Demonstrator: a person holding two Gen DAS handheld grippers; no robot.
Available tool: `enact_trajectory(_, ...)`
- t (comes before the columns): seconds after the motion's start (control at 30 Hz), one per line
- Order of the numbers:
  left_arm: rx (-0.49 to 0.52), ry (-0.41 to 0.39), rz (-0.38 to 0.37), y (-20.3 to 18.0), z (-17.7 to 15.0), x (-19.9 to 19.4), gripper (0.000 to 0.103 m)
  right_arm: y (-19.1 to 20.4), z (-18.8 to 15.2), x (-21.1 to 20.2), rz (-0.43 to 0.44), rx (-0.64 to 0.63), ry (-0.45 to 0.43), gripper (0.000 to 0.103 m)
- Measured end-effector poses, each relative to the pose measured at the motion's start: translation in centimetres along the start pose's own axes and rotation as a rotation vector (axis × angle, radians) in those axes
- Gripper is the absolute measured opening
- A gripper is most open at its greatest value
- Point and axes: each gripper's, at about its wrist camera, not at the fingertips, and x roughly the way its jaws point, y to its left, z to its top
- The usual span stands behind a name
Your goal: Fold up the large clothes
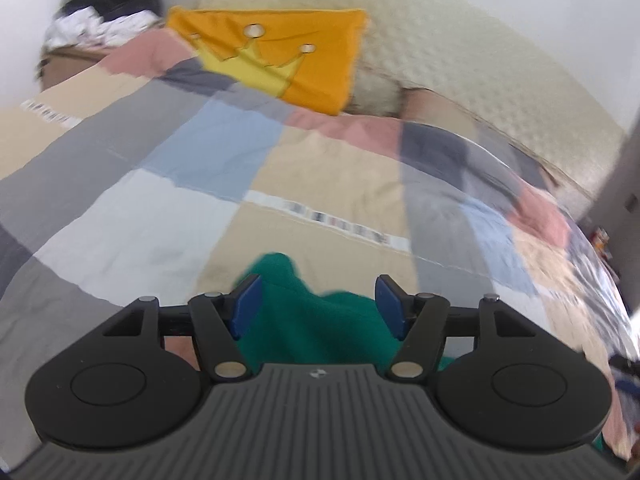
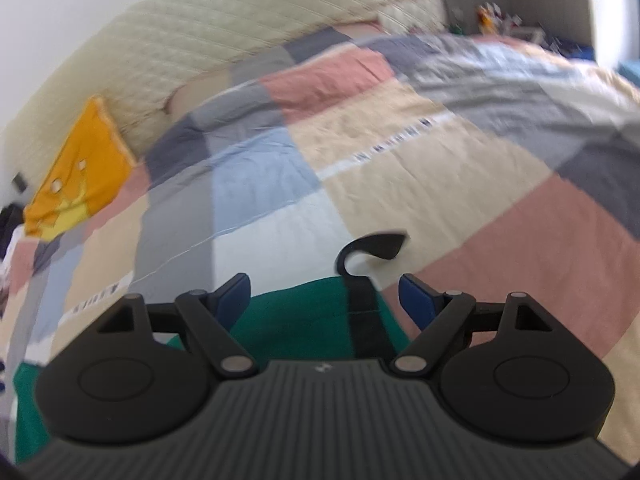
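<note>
On the left, the left gripper [image 1: 316,304] stands with its jaws apart, holding nothing; the green garment [image 1: 316,320] lies heaped on the patchwork bedspread [image 1: 224,152] directly under and just ahead of the blue pads [image 1: 245,300]. Moving right, the right gripper [image 2: 324,300] is likewise spread and empty, the same cloth beneath it and trailing off to its left. A black hanger hook [image 2: 374,246] pokes out ahead between its fingers, so this hand looks nearer the hanger. The printed strip [image 1: 336,222] on the bedspread is too blurred to read.
</note>
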Motion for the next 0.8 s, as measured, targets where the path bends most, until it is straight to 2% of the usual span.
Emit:
enact_trajectory(0.2,0.142,0.056,-0.073,-3.8,-2.8,-1.4,0.068,3.4,-1.9,-2.3,0.16,-0.085,0.038,0.082)
enact_trajectory(0.3,0.166,0.118,-0.106,-4.5,-4.7,-0.8,0.068,5.1,-3.3,-1.5,0.216,-0.102,0.109,0.066)
enact_trajectory(0.4,0.184,0.162,-0.106,-4.9,-5.7,0.1,0.068,6.5,-4.8,0.0,0.193,-0.172,0.17,0.047)
enact_trajectory(0.43,0.188,0.178,-0.099,-4.9,-6.0,0.5,0.068,6.9,-5.3,0.6,0.169,-0.197,0.185,0.044)
enact_trajectory(0.6,0.232,0.254,-0.056,-5.1,-7.3,2.8,0.067,7.9,-7.1,2.9,0.119,-0.269,0.224,0.044)
enact_trajectory(0.8,0.268,0.253,-0.04,-5.6,-7.8,3.3,0.068,7.9,-7.8,2.9,0.114,-0.275,0.211,0.045)
